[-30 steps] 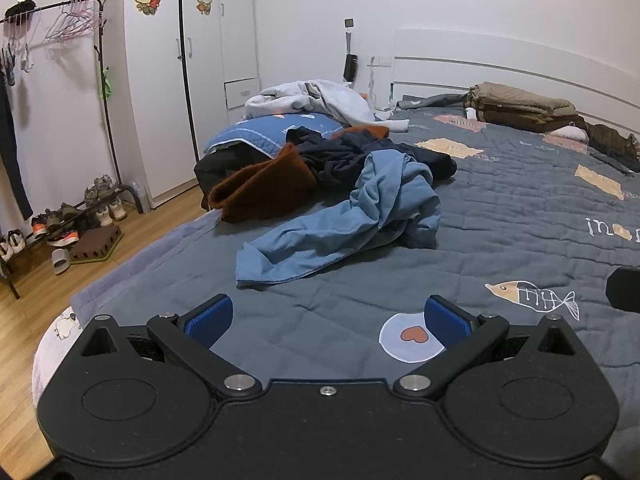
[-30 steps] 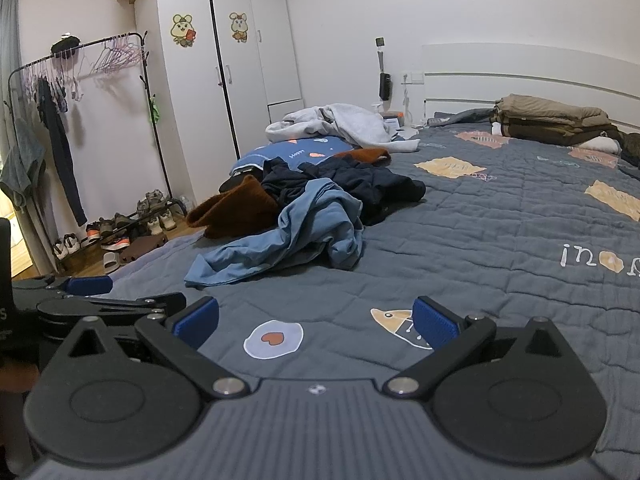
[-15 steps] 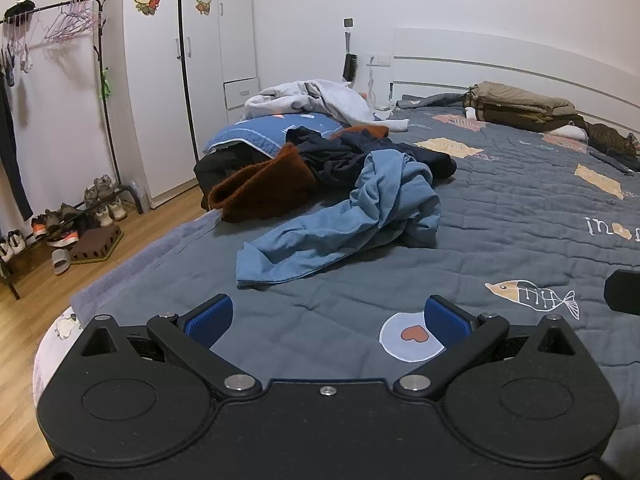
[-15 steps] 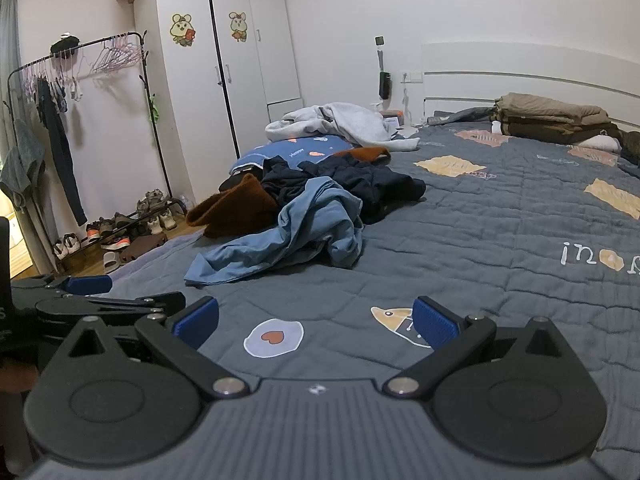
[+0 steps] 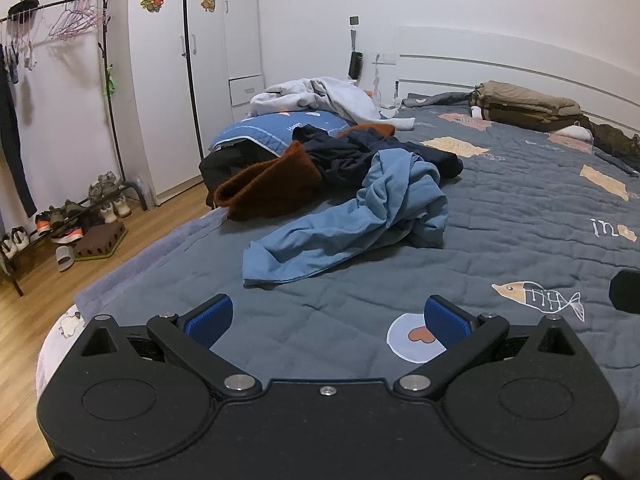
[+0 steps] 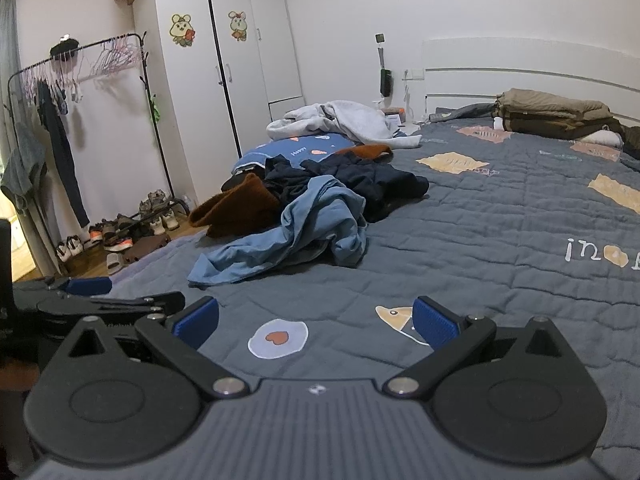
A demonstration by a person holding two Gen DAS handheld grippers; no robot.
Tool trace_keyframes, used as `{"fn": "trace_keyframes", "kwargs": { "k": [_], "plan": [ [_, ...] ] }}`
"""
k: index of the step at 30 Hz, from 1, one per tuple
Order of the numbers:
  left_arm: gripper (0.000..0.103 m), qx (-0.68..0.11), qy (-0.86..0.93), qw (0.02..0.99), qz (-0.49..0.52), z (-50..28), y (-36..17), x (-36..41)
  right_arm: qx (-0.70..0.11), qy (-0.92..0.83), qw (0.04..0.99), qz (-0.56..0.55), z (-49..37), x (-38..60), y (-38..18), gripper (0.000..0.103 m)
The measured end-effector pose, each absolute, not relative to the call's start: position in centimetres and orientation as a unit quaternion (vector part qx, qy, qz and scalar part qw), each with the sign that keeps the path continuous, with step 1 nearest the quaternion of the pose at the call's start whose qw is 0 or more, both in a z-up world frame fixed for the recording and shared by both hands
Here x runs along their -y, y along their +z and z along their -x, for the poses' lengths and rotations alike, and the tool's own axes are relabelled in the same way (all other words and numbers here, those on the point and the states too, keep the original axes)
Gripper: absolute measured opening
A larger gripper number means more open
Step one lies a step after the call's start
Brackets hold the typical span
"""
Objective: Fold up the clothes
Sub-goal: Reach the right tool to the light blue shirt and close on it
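Note:
A crumpled light-blue garment (image 5: 352, 224) (image 6: 296, 236) lies on the grey quilted bed (image 5: 520, 216) (image 6: 500, 232), at the front of a heap with a brown garment (image 5: 272, 188) (image 6: 236, 208) and dark navy clothes (image 5: 360, 152) (image 6: 360, 180). My left gripper (image 5: 327, 318) is open and empty, low over the quilt short of the blue garment. My right gripper (image 6: 316, 322) is open and empty, beside it to the right. The left gripper also shows at the left edge of the right wrist view (image 6: 92, 296).
A blue pillow (image 5: 280, 132) and a grey-white garment (image 5: 320, 96) lie behind the heap. Folded khaki bedding (image 5: 524, 104) sits by the headboard. A wardrobe (image 5: 200, 72), a clothes rack (image 5: 60, 92) and shoes (image 5: 64, 224) stand left of the bed on wooden floor.

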State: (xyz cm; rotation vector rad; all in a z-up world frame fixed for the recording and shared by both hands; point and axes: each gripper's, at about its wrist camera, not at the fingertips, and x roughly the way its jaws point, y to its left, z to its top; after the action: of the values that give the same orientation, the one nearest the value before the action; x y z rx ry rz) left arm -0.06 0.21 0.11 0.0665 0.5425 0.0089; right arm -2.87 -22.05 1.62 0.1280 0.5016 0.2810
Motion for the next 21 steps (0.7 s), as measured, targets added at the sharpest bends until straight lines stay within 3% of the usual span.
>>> {"fn": "trace_keyframes", "kwargs": {
  "k": [21],
  "plan": [
    [0.103, -0.257, 0.033, 0.965, 0.049, -3.8, 2.5, -6.8, -0.276, 0.182, 0.941, -0.076, -9.2, 16.8, 0.5, 0.103]
  ]
}}
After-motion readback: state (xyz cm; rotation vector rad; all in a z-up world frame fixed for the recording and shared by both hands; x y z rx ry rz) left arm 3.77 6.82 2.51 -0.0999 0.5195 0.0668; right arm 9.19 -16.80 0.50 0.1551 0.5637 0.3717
